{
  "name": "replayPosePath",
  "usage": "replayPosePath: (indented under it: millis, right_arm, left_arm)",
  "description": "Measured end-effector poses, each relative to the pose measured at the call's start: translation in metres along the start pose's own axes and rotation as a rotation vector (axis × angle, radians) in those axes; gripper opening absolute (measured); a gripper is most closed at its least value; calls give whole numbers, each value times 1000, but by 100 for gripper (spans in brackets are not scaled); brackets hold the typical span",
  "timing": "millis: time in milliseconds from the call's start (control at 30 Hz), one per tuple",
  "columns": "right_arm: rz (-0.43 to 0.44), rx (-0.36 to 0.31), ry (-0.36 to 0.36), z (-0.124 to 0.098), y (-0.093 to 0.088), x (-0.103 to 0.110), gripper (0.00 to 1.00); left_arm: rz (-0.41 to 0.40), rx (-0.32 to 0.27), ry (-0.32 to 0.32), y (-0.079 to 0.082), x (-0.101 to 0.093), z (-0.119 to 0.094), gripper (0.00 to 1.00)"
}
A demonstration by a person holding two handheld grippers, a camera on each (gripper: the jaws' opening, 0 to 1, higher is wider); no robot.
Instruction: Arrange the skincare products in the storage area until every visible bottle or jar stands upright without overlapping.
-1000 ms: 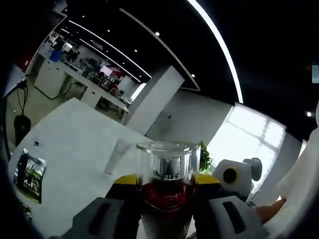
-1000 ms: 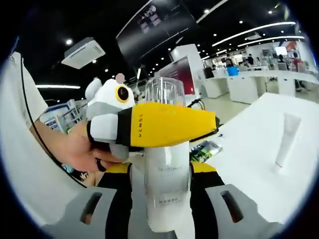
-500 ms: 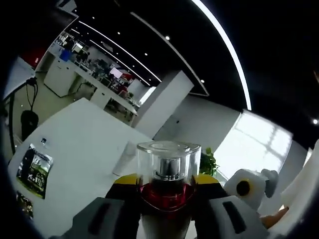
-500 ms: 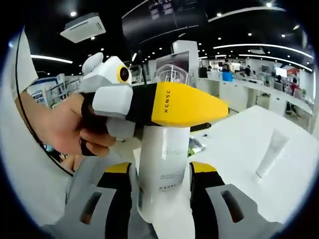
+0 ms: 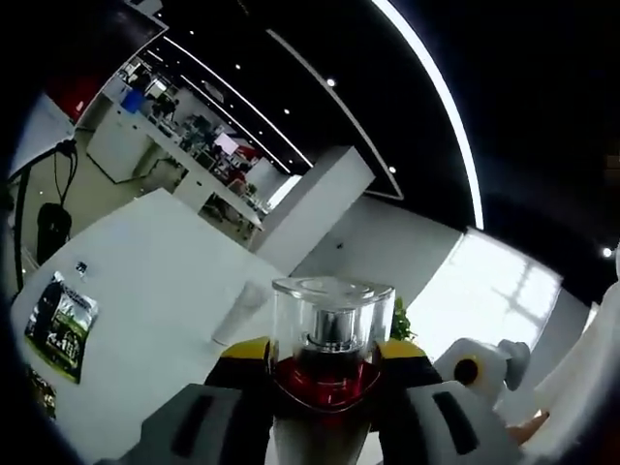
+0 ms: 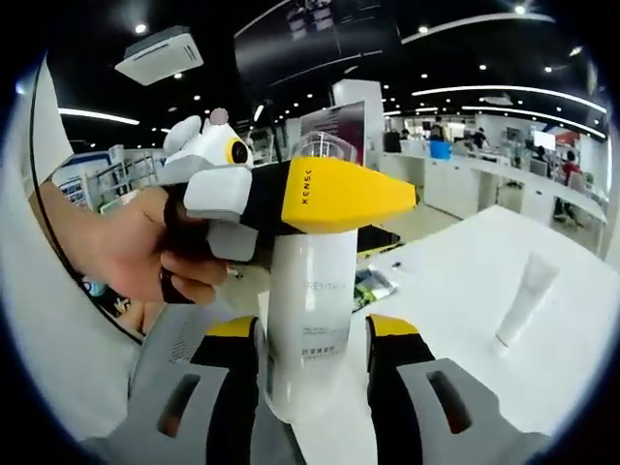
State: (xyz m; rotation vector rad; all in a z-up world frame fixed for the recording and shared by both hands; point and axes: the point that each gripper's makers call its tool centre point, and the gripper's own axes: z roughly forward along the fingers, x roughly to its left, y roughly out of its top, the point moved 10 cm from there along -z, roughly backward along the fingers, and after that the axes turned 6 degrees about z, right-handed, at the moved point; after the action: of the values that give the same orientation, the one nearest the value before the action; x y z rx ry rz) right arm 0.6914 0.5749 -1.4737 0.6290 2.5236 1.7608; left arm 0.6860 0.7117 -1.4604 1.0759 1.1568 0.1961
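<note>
Bottle clamped by both grippers: left, right.

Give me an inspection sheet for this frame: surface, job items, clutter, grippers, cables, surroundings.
Surface: white table, mostly bare.
Job's things: white bottle with clear cap, held off the table by both grippers; white tube standing upright on the table, apart from the rest.
Clutter: dark printed packet lying flat on the table.
Grippers: left gripper shut across the bottle's neck, held by a hand; right gripper shut on the bottle's body.
Cables: black cable beyond the table's edge.
Surroundings: open office with desks, ceiling light strips, white pillar, people far off.
</note>
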Motion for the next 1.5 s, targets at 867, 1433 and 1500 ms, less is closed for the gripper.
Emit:
replayPosePath:
  millis: [867, 1433, 1500]
  right_arm:
    - [232, -59, 216, -3, -3, -1, 28]
    - [165, -71, -17, -4, -7, 3, 27]
    - [143, -69, -23, -4, -4, 3, 27]
  left_arm:
    - [38, 70, -159, -12, -16, 6, 40]
    - [216, 153, -30, -21, -19, 13, 40]
    - [225, 170, -24, -26, -19, 13, 41]
